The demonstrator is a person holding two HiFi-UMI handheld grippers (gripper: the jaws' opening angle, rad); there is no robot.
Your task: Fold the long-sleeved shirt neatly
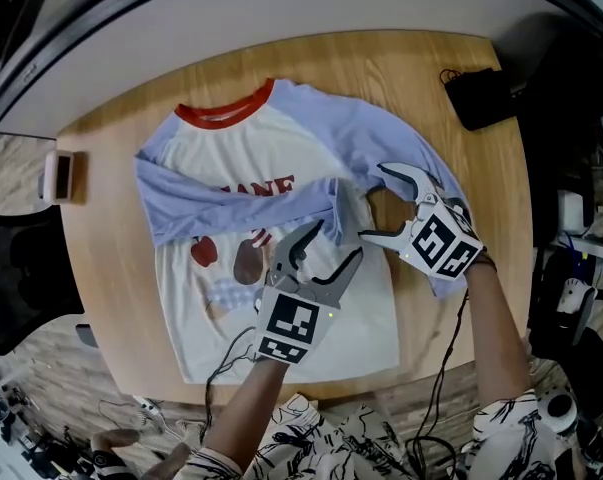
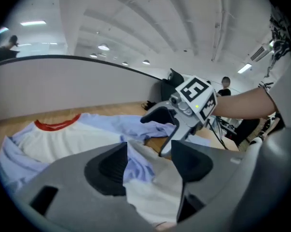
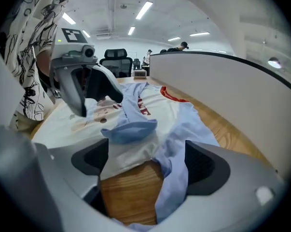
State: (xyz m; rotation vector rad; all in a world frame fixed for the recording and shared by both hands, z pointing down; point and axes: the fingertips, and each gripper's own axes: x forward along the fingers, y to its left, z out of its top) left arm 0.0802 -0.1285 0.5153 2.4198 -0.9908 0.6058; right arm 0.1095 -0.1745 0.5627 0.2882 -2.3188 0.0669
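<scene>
Currently the shirt (image 1: 301,313) lies unpinched beneath left gripper (image 1: 336,240) and right gripper (image 1: 373,200), fingers apart on both.

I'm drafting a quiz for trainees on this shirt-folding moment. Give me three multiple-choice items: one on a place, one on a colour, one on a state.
1. Where does the folded sleeve lie?
A. across the chest of the shirt
B. straight out to the side
C. rolled into a ball

2. What colour is the collar?
A. green
B. red
C. black

3. How do the left gripper and the right gripper stand?
A. both shut on cloth
B. both open
C. only the left open

Answers:
1 A: the blue sleeve crosses the print on the white front.
2 B: a red band rims the neck opening.
3 B: each gripper view shows its jaws apart, with the pads pressing on nothing.
</scene>
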